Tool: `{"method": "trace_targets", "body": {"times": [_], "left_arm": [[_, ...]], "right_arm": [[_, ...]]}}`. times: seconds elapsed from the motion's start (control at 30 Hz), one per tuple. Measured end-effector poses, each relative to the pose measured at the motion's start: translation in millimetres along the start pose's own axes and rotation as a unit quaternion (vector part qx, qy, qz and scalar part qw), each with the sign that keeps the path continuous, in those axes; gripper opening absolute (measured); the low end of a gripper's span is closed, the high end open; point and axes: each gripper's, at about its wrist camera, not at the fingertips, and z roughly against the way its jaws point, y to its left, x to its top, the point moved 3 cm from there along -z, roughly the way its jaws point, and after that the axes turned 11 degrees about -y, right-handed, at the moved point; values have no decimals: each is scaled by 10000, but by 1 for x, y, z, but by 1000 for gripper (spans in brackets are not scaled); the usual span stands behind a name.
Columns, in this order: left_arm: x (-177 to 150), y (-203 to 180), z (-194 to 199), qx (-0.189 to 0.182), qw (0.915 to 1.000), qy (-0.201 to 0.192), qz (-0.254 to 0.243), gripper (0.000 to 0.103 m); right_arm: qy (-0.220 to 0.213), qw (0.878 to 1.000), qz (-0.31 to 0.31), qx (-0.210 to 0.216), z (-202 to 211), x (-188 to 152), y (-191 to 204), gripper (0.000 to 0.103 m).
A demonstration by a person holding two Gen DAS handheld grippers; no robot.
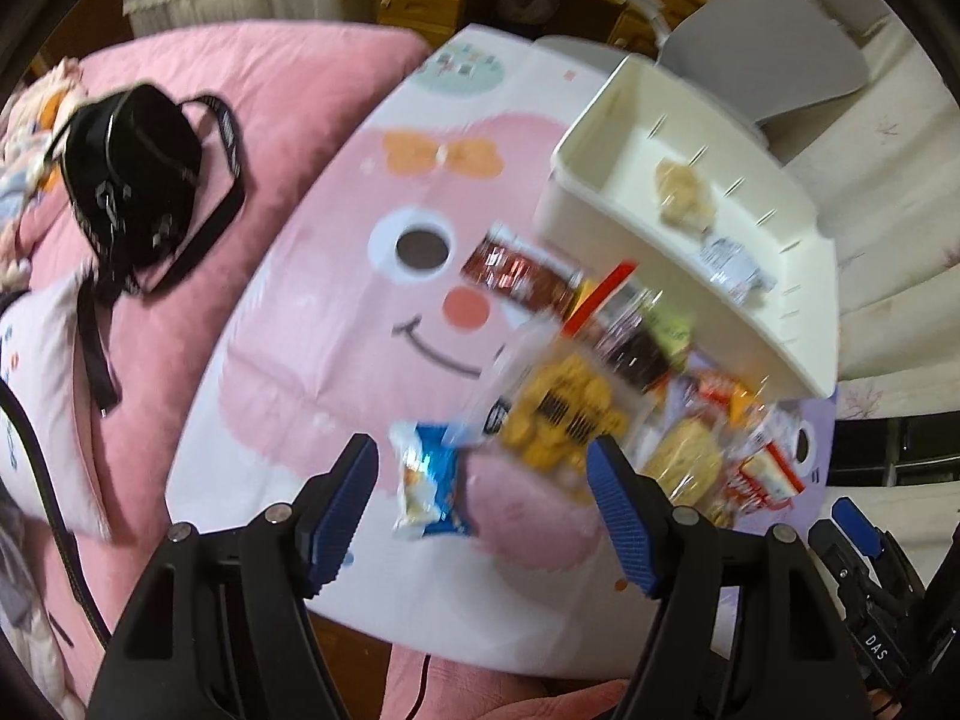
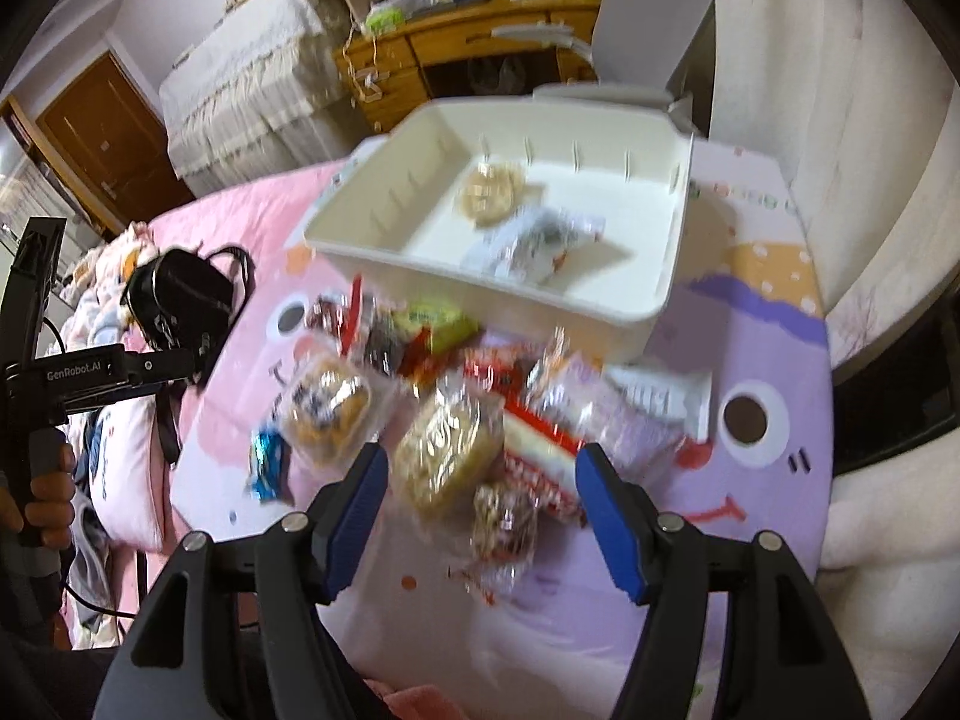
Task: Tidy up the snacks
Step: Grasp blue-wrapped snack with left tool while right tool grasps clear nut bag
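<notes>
A cream plastic bin (image 1: pixel 798 324) (image 2: pixel 654 294) stands on a cartoon-printed mat, with a beige snack (image 1: pixel 684 189) (image 2: pixel 489 189) and a silvery packet (image 1: pixel 729 264) (image 2: pixel 534 246) inside. In front of it lies a heap of wrapped snacks: a bag of golden biscuits (image 1: pixel 558 414) (image 2: pixel 327 405), a brown-red packet (image 1: pixel 519 273), a pale cake (image 2: pixel 444 456) and a red-white wrapper (image 2: pixel 540 450). A blue-white packet (image 1: pixel 426 474) (image 2: pixel 267 462) lies apart. My left gripper (image 1: pixel 483 474) hangs open above the blue packet. My right gripper (image 2: pixel 483 477) is open over the pale cake, nothing held.
A black bag (image 1: pixel 135 180) (image 2: pixel 180 294) with straps rests on the pink bedding (image 1: pixel 282 96) to the left. A wooden desk (image 2: pixel 432 42) and a grey chair (image 1: pixel 774 48) stand behind the bin. A hand (image 2: pixel 42 492) holds the left gripper's handle.
</notes>
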Motion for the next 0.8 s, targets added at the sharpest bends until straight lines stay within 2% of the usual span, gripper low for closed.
{"method": "trace_targets", "body": {"times": [0.4,0.7,0.8], "left_arm": [[-43,19,-56,278,9972,642,269,74],[-55,30,-88,362,9939,959,412,74],[-57,29,-98,425,9925,1095,348,74]], "right_arm": [[1095,9939,-129,75,-45,-43,-1,66],[1861,9813,-435,-209,-78,-67,-11,66],[1979,9784,-558,-228,-85,-69,-14,66]]}}
